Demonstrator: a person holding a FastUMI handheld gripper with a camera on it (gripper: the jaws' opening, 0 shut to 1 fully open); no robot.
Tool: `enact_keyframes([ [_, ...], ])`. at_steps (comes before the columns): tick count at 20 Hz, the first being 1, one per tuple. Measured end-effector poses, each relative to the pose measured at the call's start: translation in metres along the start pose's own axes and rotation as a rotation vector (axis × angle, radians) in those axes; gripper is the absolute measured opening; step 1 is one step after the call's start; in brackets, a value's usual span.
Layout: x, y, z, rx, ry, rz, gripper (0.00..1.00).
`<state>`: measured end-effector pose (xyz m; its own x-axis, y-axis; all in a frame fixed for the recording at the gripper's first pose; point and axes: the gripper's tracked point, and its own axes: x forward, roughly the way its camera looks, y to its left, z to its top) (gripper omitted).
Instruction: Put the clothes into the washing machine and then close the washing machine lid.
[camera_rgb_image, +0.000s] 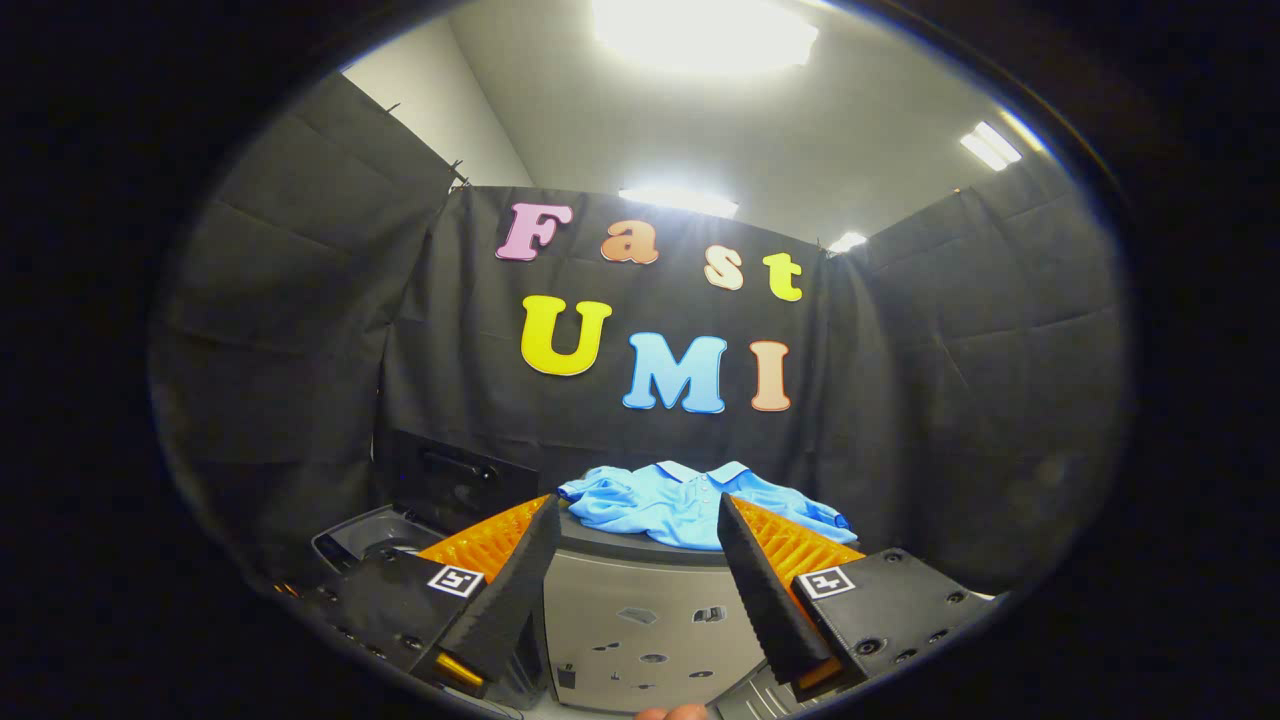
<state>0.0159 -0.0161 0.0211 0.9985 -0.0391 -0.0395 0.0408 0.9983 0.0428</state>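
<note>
My claw (636, 560) is spread wide, holding nothing. The blue polo shirt (690, 505) lies at twelve o'clock beyond my fingers, on a grey cabinet (640, 610). The washing machine (400, 525) sits open at ten o'clock. Pinching one thin layer risks a trailing sleeve snagging.

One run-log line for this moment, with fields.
stage: approach | gripper: open, holding nothing | blue shirt: beyond fingers, on grey cabinet | washing machine: lid up
</note>
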Motion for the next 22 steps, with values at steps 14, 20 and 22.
enact_keyframes([
  [14, 0.047, -0.017, 0.065, -0.071, 0.006, 0.031, 0.98],
  [20, 0.103, -0.034, 0.045, -0.011, 0.158, 0.048, 0.98],
  [22, 0.124, -0.042, 0.044, -0.008, 0.175, 0.050, 0.98],
])
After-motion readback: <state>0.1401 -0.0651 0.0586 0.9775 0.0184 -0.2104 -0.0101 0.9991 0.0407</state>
